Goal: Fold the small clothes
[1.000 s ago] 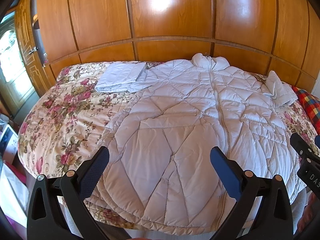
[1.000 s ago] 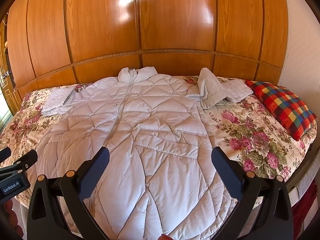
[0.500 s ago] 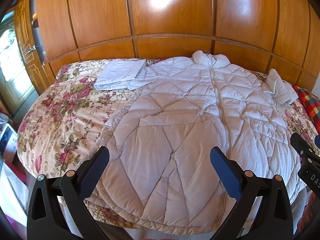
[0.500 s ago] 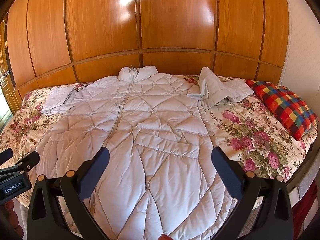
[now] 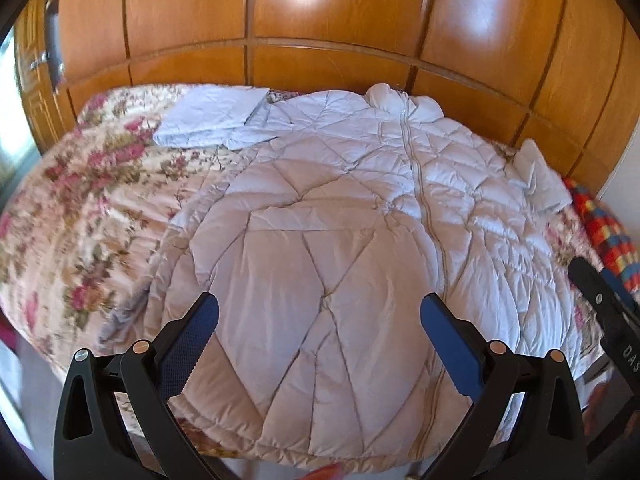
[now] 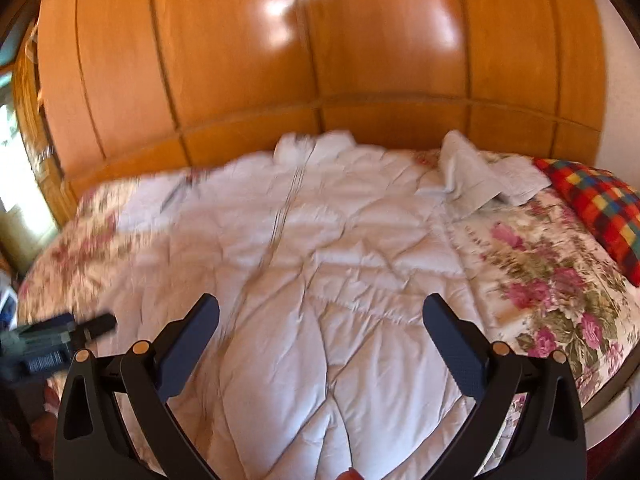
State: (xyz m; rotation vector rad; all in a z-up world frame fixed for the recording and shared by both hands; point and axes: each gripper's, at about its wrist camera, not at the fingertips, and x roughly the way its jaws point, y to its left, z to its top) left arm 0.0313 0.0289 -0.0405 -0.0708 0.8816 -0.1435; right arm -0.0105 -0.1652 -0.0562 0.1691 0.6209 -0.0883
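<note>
While nothing is yet gripped, looks like the opening step of the fold: approach, no cloth lifted. Spread flat across the floral bedspread (image 5: 80, 208), against the wooden headboard (image 5: 320, 20): pale quilted coat (image 5: 320, 240), zipper (image 5: 424, 208) running down its length, collar at the far end, hem hanging over the near edge of the bed. Left sleeve (image 5: 216, 120) laid out flat to the far left; right sleeve (image 6: 468, 176) bunched up near the checked pillow (image 6: 600, 208). Next move probably calls for dropping to a side edge or a sleeve and pinching a single layer, then carrying it toward the zipper. Left gripper (image 5: 320, 316): jaws wide apart, empty, hovering over the coat's lower left panel, not touching. Right gripper (image 6: 320, 316): likewise wide apart and empty, above the lower right panel; view blurred, exact height unclear.
</note>
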